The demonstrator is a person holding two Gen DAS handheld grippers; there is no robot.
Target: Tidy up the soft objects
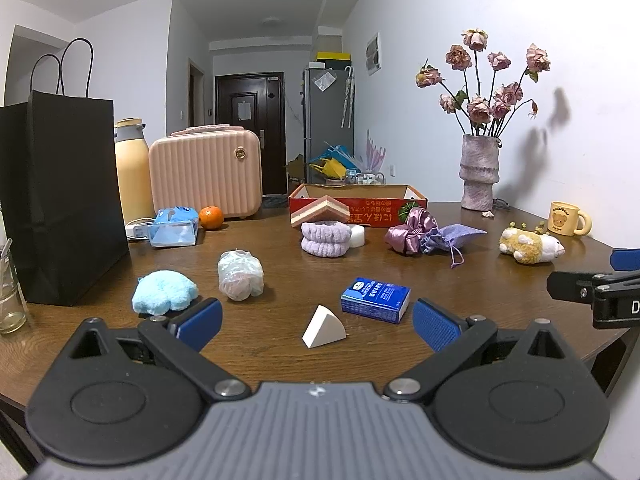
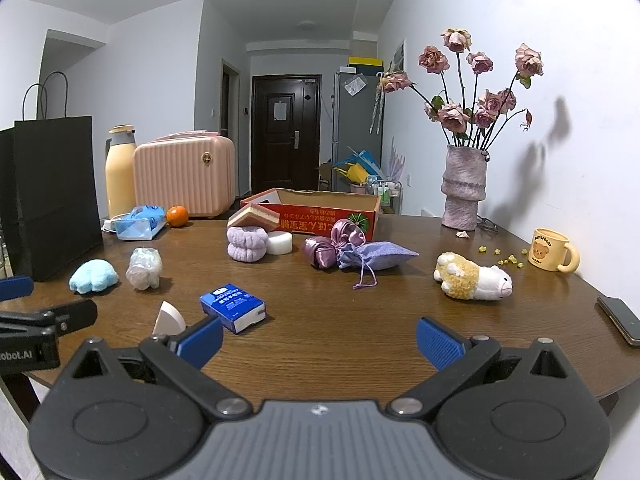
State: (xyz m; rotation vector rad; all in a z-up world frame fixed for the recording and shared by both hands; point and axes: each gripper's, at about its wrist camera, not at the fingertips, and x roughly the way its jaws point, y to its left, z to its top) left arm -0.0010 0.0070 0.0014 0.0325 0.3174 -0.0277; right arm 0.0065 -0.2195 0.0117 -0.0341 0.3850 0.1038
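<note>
Soft things lie on the brown table (image 1: 280,344): a blue plush (image 1: 164,293), a plastic-wrapped ball (image 1: 240,275), a white wedge sponge (image 1: 323,327), a blue tissue pack (image 1: 376,299), a lilac scrunchie band (image 1: 324,238), a purple satin scrunchie (image 1: 408,230), a lilac pouch (image 1: 452,238), a plush sheep (image 2: 472,277) and a layered sponge (image 1: 320,210). A red cardboard box (image 1: 360,202) stands open at the back. My left gripper (image 1: 316,326) is open and empty around the wedge. My right gripper (image 2: 318,340) is open and empty near the front edge.
A black paper bag (image 1: 64,200), a yellow flask (image 1: 130,172), a pink case (image 1: 206,172), an orange (image 1: 211,217) and a blue wipes pack (image 1: 176,227) stand left. A vase of roses (image 1: 480,172), a yellow mug (image 2: 554,250) and a phone (image 2: 620,320) are right.
</note>
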